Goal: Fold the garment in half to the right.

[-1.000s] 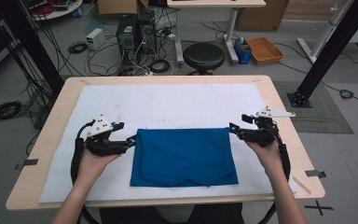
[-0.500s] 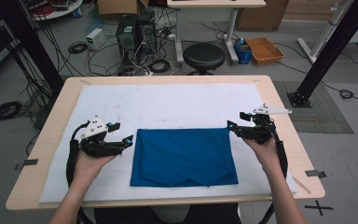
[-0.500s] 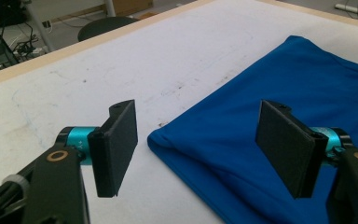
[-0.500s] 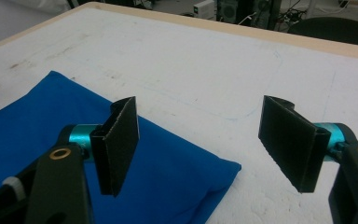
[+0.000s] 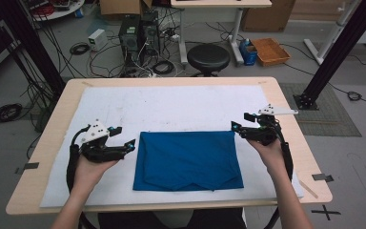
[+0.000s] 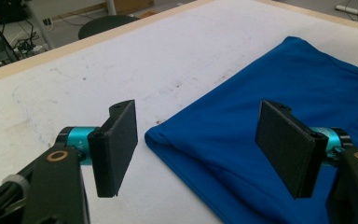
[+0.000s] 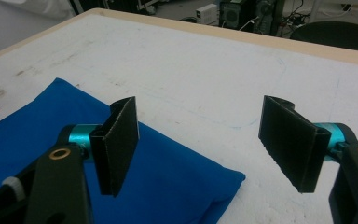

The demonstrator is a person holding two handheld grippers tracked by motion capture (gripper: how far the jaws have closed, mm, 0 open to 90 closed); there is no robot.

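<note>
Nearest in the high view: two forearms coming in from the bottom edge, each hand holding a black two-jaw gripper.

Left gripper (image 5: pixel 126 144) just beside the left edge of the folded blue cloth shirt (image 5: pixel 187 160), jaws apart and holding nothing. Right gripper (image 5: pixel 239 122) by the shirt's far right corner, jaws also wide apart and empty.

Blue shirt lying flat as a neat rectangle on the white mat (image 5: pixel 171 105), on the near middle of the pale wooden table (image 5: pixel 286 109). Collar dip seen at the near edge in the high view.

Seen close up in the left gripper view: a rounded, folded corner of the shirt (image 6: pixel 279 93) sitting between the two black pads (image 6: pixel 119 144), and small dark marks on the white mat (image 6: pixel 121 60). Whether the pads touch the cloth, hard to tell.

Seen close up in the right gripper view: a soft corner of the shirt (image 7: pixel 168 182) just under the gap between the pads (image 7: pixel 119 140), and a thin blue line drawn on the mat (image 7: pixel 205 70).

Farther off, in the high view: a round black stool (image 5: pixel 208 57) behind the table. Beyond that, an orange tray-like box (image 5: pixel 271 51) on the floor; contents too small to tell. Also a black computer tower (image 5: pixel 130 33) with many cables around it.
</note>
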